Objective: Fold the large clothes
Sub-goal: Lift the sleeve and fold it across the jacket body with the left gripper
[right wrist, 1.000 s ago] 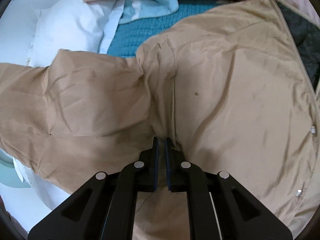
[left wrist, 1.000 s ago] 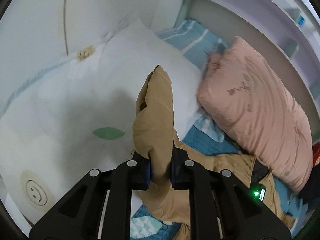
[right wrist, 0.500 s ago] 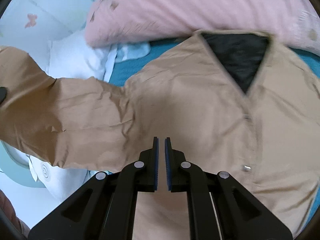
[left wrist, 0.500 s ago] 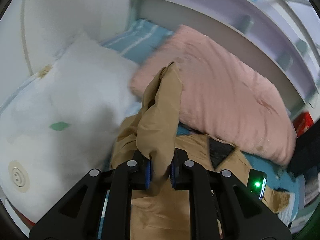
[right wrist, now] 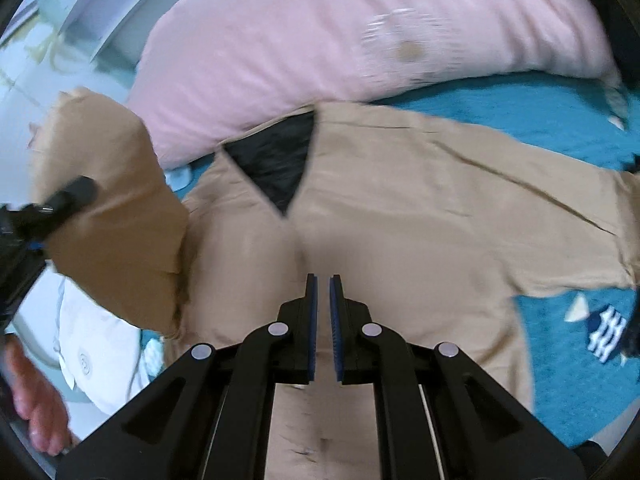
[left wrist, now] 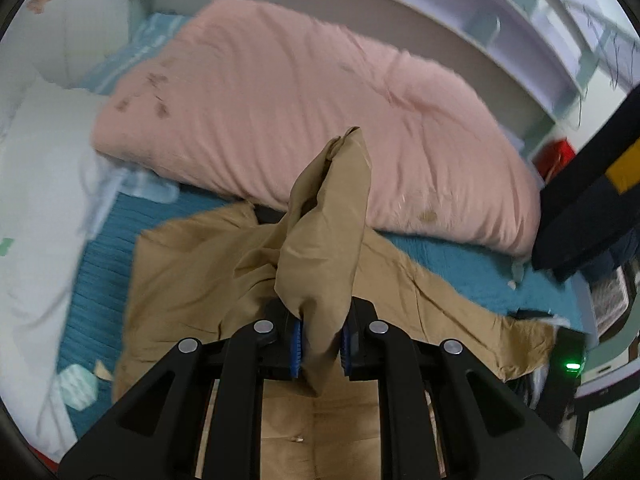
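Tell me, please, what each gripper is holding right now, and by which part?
The left gripper is shut on the tan jacket, gripping the end of one sleeve. The right gripper is shut, holding nothing above the jacket's front.

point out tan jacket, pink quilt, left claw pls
tan jacket (right wrist: 400, 208): right wrist view, flat chest panel beside the dark neck opening.
pink quilt (left wrist: 280, 112): left wrist view, middle of its top surface.
left claw (left wrist: 320, 344): left wrist view, between its blue pads, shut on the jacket's sleeve.
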`<action>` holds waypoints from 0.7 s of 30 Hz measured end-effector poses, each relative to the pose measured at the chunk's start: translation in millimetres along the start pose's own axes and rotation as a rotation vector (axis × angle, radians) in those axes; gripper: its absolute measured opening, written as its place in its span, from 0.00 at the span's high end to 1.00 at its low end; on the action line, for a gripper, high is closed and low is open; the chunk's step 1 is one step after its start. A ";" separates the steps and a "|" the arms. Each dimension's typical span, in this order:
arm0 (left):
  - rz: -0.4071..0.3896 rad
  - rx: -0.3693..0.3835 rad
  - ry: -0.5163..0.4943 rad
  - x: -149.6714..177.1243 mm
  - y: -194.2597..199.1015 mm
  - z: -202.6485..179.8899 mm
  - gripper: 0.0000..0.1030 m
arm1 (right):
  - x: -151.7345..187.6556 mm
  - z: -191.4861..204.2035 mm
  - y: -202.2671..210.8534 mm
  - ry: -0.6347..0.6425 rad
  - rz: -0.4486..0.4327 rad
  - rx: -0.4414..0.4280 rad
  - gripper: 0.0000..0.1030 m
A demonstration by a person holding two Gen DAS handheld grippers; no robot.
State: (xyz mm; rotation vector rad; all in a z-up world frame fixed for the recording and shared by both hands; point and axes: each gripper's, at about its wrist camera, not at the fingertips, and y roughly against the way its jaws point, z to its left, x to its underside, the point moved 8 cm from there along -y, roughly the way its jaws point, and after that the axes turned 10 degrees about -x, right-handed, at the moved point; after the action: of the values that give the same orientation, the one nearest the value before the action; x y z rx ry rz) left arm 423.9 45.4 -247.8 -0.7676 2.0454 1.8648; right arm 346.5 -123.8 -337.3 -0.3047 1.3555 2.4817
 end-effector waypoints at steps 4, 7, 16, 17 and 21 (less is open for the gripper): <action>0.091 -0.011 -0.054 27.2 -45.9 -37.6 0.86 | 5.2 -41.1 14.9 -0.042 -0.011 0.028 0.94; 0.162 -0.039 -0.096 52.1 -84.5 -59.7 0.86 | 12.2 -72.0 13.5 -0.072 -0.002 0.079 0.94; 0.313 -0.055 -0.148 103.2 -147.6 -91.8 0.84 | 36.0 -118.0 8.1 -0.153 0.042 0.099 0.94; 0.330 -0.050 -0.148 107.8 -151.5 -93.1 0.79 | 36.9 -119.5 6.8 -0.158 0.043 0.096 0.94; 0.392 0.001 -0.215 123.6 -152.5 -107.1 0.60 | 37.3 -118.7 7.4 -0.164 0.046 0.085 0.92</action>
State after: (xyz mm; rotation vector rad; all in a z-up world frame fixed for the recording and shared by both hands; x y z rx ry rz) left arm 421.6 -89.1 -426.4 -0.1572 2.1683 2.0369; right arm 314.2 -222.0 -406.8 -0.0506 1.4091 2.4174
